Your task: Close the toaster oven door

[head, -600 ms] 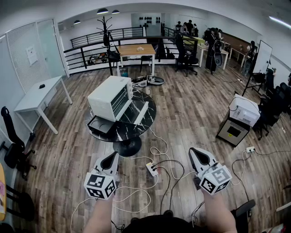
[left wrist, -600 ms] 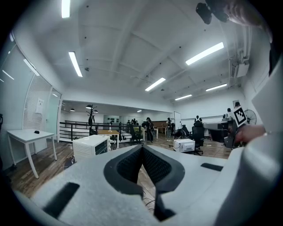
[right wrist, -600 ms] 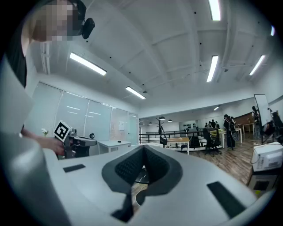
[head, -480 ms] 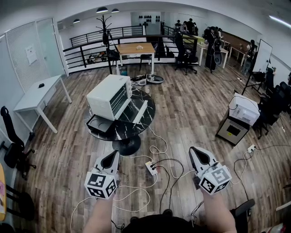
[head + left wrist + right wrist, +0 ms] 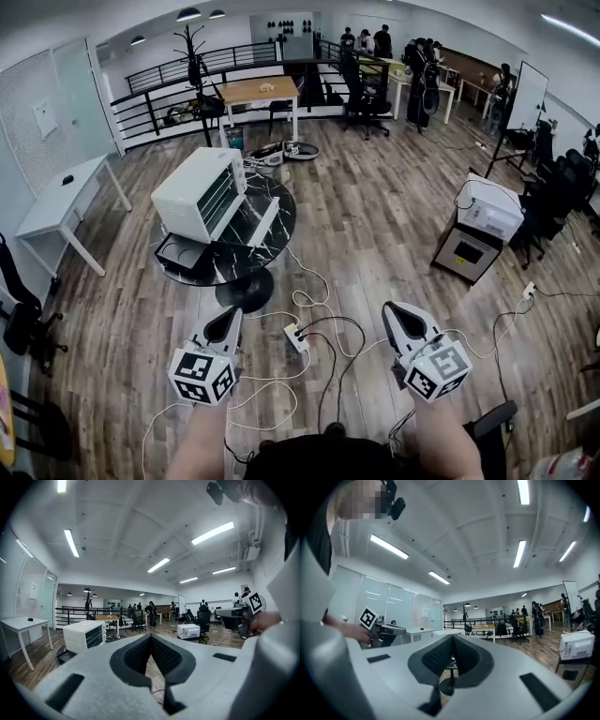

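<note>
The white toaster oven [image 5: 199, 194] stands on a round black marble table [image 5: 221, 269] far ahead of me, its glass door [image 5: 262, 222] folded down flat in front of it. In the left gripper view the toaster oven [image 5: 84, 635] shows small at the left. My left gripper [image 5: 232, 317] and right gripper [image 5: 394, 312] are held level over the wooden floor, well short of the table, both shut with nothing between the jaws. In their own views the left gripper [image 5: 151, 637] and right gripper [image 5: 452, 638] show pads pressed together.
A black tray [image 5: 178, 251] lies on the table beside the oven. A power strip [image 5: 296, 337] and looping cables [image 5: 323, 309] lie on the floor between me and the table. A microwave on a cabinet [image 5: 473, 230] stands at the right, a white desk [image 5: 61, 197] at the left.
The whole scene has slid a little to the left in the head view. Both grippers keep about the same pose and stay shut.
</note>
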Motion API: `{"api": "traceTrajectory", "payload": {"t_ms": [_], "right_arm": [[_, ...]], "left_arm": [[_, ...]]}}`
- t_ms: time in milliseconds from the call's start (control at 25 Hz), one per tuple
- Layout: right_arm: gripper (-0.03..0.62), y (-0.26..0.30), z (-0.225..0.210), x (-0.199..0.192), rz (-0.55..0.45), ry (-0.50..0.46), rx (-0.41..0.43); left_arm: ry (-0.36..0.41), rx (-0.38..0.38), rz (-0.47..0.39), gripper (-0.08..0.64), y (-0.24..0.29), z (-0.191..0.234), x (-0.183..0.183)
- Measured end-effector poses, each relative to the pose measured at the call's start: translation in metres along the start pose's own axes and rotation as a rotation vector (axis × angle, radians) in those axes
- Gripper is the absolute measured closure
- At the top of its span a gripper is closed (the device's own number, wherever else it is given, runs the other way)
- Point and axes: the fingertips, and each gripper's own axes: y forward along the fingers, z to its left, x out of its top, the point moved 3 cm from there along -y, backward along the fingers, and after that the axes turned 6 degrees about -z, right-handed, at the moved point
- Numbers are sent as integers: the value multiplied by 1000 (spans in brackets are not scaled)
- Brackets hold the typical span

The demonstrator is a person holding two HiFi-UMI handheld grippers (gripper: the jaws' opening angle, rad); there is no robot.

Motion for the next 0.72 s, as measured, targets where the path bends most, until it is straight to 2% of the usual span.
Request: {"api": "traceTrajectory", "payload": {"t_ms": [120, 240, 480, 720], "right_arm": [[586, -18, -10, 1, -13, -16, 46], [586, -40, -29, -1, -5, -33, 47], [576, -67, -69, -9, 1, 30, 5], [561, -63, -94, -16, 5, 60, -38]], "left_arm": [[8, -21, 9, 557, 19, -22, -4], [3, -35, 15, 557, 36, -47, -7], [-2, -71, 34, 557, 67, -79, -15], [-9, -103, 39, 557, 98, -84, -20]]}}
